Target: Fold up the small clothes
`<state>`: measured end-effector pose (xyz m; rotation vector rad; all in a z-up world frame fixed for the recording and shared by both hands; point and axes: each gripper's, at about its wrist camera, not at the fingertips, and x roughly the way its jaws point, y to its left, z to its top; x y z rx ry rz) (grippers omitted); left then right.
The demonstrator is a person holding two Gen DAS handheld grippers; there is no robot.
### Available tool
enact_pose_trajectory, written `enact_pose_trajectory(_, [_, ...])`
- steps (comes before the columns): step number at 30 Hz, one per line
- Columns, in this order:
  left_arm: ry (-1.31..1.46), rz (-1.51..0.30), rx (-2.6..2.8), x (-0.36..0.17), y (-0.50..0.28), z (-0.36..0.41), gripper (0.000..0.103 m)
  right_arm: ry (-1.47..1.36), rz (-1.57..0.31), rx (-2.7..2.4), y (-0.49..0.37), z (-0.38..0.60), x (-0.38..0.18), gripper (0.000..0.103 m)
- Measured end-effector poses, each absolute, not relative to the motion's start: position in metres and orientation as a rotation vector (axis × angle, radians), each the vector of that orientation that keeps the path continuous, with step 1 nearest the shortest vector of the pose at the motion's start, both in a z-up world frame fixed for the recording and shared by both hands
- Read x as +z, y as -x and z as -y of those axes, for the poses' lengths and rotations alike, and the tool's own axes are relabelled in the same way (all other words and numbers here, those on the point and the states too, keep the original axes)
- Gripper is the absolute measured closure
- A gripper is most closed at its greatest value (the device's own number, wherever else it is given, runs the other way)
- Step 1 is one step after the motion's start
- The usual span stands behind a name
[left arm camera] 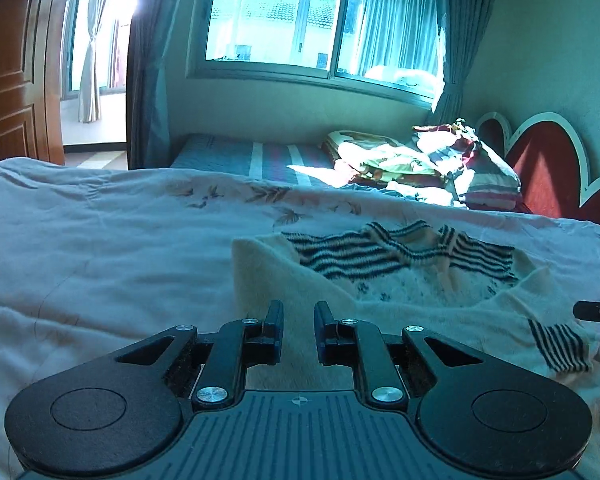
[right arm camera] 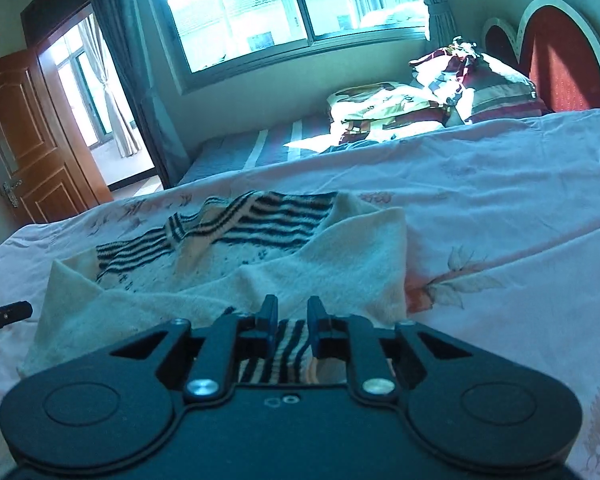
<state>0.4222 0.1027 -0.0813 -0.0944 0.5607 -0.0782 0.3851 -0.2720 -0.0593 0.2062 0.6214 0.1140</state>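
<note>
A small cream sweater [left arm camera: 384,288] with dark-striped collar and cuffs lies on the pale floral quilt [left arm camera: 100,240]; both sleeves are folded in over its body. My left gripper [left arm camera: 299,312] is open, low over the sweater's left folded edge, with nothing between its fingers. In the right wrist view the sweater [right arm camera: 320,276] lies just ahead. My right gripper [right arm camera: 293,312] is open above a striped cuff [right arm camera: 284,352], which shows between its fingers. The tip of the right gripper [left arm camera: 596,311] shows at the left view's right edge. The left gripper's tip [right arm camera: 4,312] shows at the right view's left edge.
A pile of folded bedding and pillows [left arm camera: 428,164] sits on a striped mattress [left arm camera: 260,156] beyond the quilt, under the window. A red heart-shaped headboard [left arm camera: 548,168] stands at the right. A wooden door [right arm camera: 24,140] is at the far left.
</note>
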Motion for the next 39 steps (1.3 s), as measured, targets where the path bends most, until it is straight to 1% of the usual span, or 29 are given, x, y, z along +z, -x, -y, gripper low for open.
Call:
enact_pose_trajectory(3, [0.091,-0.563,-0.075,-0.084,-0.452,-0.102,0.088,-0.232,-0.635,0.075,-0.409,0.286,-0.063,0.088])
enact_pose_trajectory(6, [0.076,-0.636,-0.055,-0.101,-0.482,-0.101,0.088,-0.25,-0.672,0.078,-0.427,0.293,-0.072,0.088])
enact_pose_trajectory(8, [0.054,-0.689,-0.012,-0.118,-0.491,-0.102,0.088,-0.229,-0.711,0.062,-0.436,0.293,-0.084,0.091])
enact_pose_trajectory(9, [0.057,-0.664,-0.011,-0.121,-0.488,-0.103,0.088,-0.225,-0.717,0.056,-0.437,0.294,-0.087,0.091])
enact_pose_trajectory(12, [0.044,-0.661,-0.002,-0.116,-0.481,-0.102,0.088,-0.239,-0.712,0.059,-0.436,0.298,-0.087,0.091])
enact_pose_trajectory(14, [0.047,-0.612,-0.01,-0.103,-0.476,-0.101,0.088,-0.254,-0.682,0.072,-0.432,0.301,-0.079,0.086])
enact_pose_trajectory(16, [0.006,-0.587,-0.007,-0.096,-0.481,-0.097,0.088,-0.244,-0.643,0.089,-0.43,0.3,-0.071,0.087])
enact_pose_trajectory(19, [0.026,-0.622,0.004,-0.1,-0.501,-0.103,0.088,-0.2,-0.644,0.078,-0.444,0.298,-0.07,0.087])
enact_pose_trajectory(21, [0.046,-0.68,0.016,-0.114,-0.511,-0.11,0.088,-0.201,-0.685,0.063,-0.458,0.3,-0.077,0.089])
enact_pose_trajectory(22, [0.057,-0.672,0.008,-0.119,-0.509,-0.113,0.088,-0.192,-0.722,0.045,-0.466,0.303,-0.084,0.095])
enact_pose_trajectory(24, [0.051,-0.663,0.005,-0.119,-0.504,-0.114,0.088,-0.2,-0.727,0.05,-0.468,0.306,-0.087,0.095])
enact_pose_trajectory(25, [0.057,-0.668,0.011,-0.116,-0.501,-0.115,0.088,-0.191,-0.733,0.051,-0.467,0.306,-0.085,0.095])
enact_pose_trajectory(26, [0.067,-0.661,0.017,-0.111,-0.496,-0.115,0.088,-0.183,-0.724,0.05,-0.462,0.306,-0.08,0.086])
enact_pose_trajectory(28, [0.073,-0.613,0.007,-0.101,-0.482,-0.112,0.088,-0.185,-0.66,0.077,-0.447,0.305,-0.068,0.08])
enact_pose_trajectory(30, [0.064,-0.598,-0.023,-0.096,-0.477,-0.106,0.088,-0.148,-0.619,0.098,-0.441,0.301,-0.061,0.081])
enact_pose_trajectory(34, [0.012,-0.656,-0.023,-0.108,-0.498,-0.096,0.088,-0.135,-0.684,0.071,-0.469,0.298,-0.072,0.083])
enact_pose_trajectory(35, [0.008,-0.673,-0.007,-0.115,-0.503,-0.098,0.088,-0.127,-0.702,0.051,-0.477,0.3,-0.076,0.086])
enact_pose_trajectory(39, [0.023,-0.661,0.003,-0.113,-0.504,-0.108,0.088,-0.146,-0.712,0.027,-0.485,0.311,-0.084,0.086])
